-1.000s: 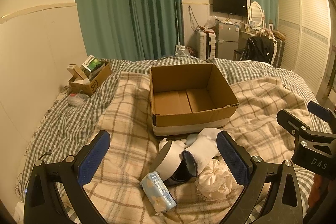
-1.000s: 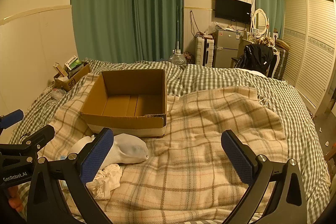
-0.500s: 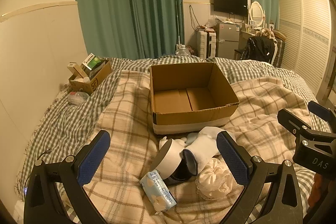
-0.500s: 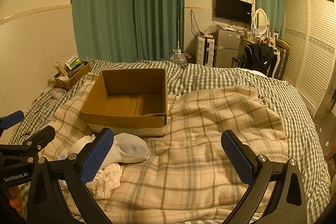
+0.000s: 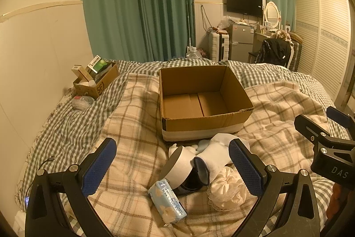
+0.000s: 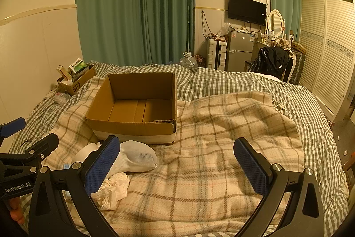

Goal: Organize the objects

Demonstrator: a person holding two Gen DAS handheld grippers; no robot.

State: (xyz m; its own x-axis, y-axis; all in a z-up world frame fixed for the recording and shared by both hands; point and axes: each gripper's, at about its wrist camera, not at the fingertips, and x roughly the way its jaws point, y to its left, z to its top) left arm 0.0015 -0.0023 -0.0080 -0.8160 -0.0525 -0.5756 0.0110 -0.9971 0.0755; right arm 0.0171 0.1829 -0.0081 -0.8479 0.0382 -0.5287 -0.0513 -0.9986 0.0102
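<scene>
An open, empty cardboard box (image 5: 199, 101) sits on the plaid blanket; it also shows in the right wrist view (image 6: 137, 108). In front of it lies a small pile: a white sock (image 5: 218, 152), a roll of white tape (image 5: 178, 167) leaning on a dark blue item (image 5: 200, 172), a cream scrunchie (image 5: 226, 191) and a pale blue tissue pack (image 5: 167, 198). My left gripper (image 5: 173, 170) is open and empty, hovering above the pile. My right gripper (image 6: 177, 168) is open and empty over bare blanket, right of the sock (image 6: 135, 157) and scrunchie (image 6: 113, 191).
A small cardboard box of packets (image 5: 96, 79) and a plastic bag (image 5: 82, 101) lie at the bed's far left by the wall. Beyond the bed stand a fridge (image 5: 240, 41), a suitcase and a chair with a black jacket (image 5: 275, 51). A wardrobe stands at the right.
Both views have shifted only slightly; the box and pile lie as before and both grippers stay open.
</scene>
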